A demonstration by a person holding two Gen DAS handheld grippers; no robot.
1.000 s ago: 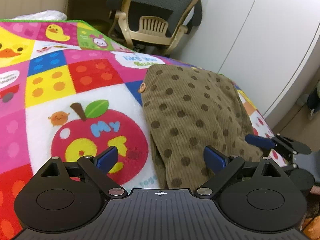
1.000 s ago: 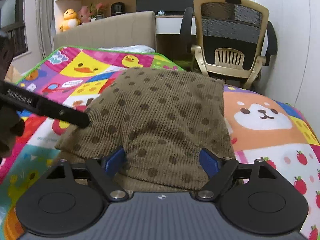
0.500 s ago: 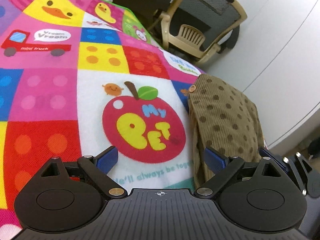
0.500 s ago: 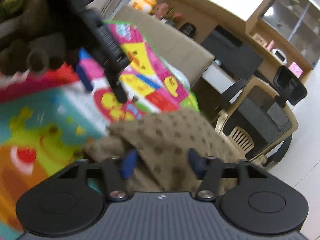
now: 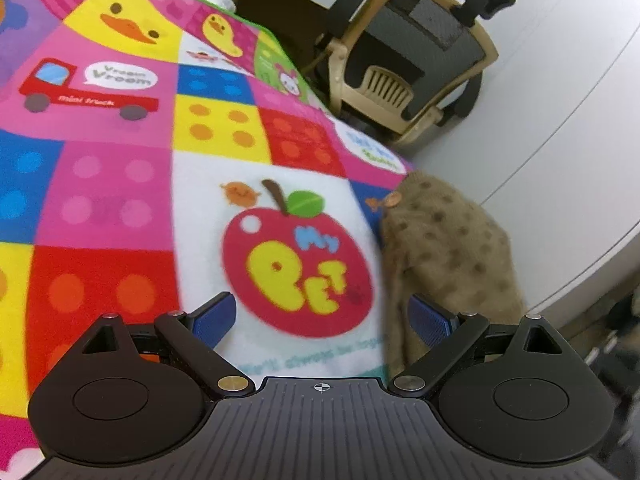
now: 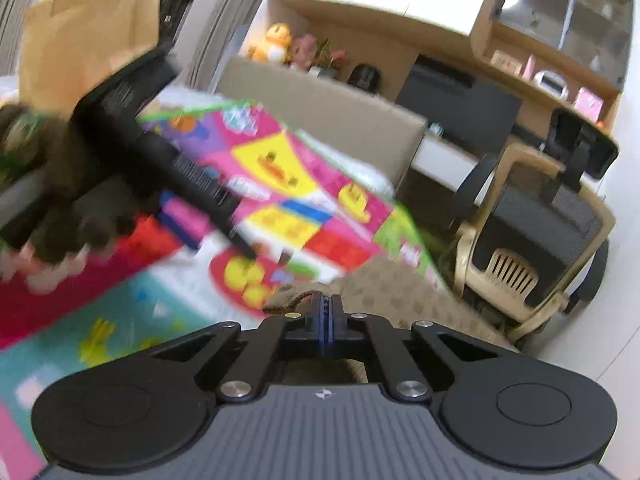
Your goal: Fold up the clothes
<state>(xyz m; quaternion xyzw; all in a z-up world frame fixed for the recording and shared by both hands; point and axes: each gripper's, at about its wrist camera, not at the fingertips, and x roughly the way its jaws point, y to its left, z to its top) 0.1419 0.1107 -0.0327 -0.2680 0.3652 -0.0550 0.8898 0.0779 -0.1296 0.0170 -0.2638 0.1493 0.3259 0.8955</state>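
Left gripper (image 5: 320,316): held above the play blanket, blue fingers (image 5: 212,318) spread wide with nothing between them; the right-hand pad sits just beside the garment's near edge, and contact there cannot be judged.
Right gripper (image 6: 327,312): blue pads pressed together, apparently pinching a fold of the garment's near edge; the picture is motion-blurred, so the exact bite is hard to read.
Garment (image 5: 452,248): an olive-brown corduroy piece with darker dots, bunched at the right edge of the blanket; a small round button (image 5: 394,200) shows at its far left corner. In the right wrist view the same cloth (image 6: 400,292) rises to the closed pads.
Blanket (image 5: 120,184): a bright patchwork of colour squares covering the surface, with a red apple print (image 5: 296,268) lettered "My PET" directly ahead of the left gripper, a red mini truck (image 5: 84,88) toward the far left, and yellow ducks near the far edge.
Person's hand (image 6: 52,200): a dark fuzzy sleeve and blurred fingers grasp the left gripper's black handle above the blanket's left side.
Office chair (image 5: 412,56): beige frame with black mesh, standing beyond the blanket's far right corner.
Shelf (image 6: 360,28): plush toys lined up behind the blanket.
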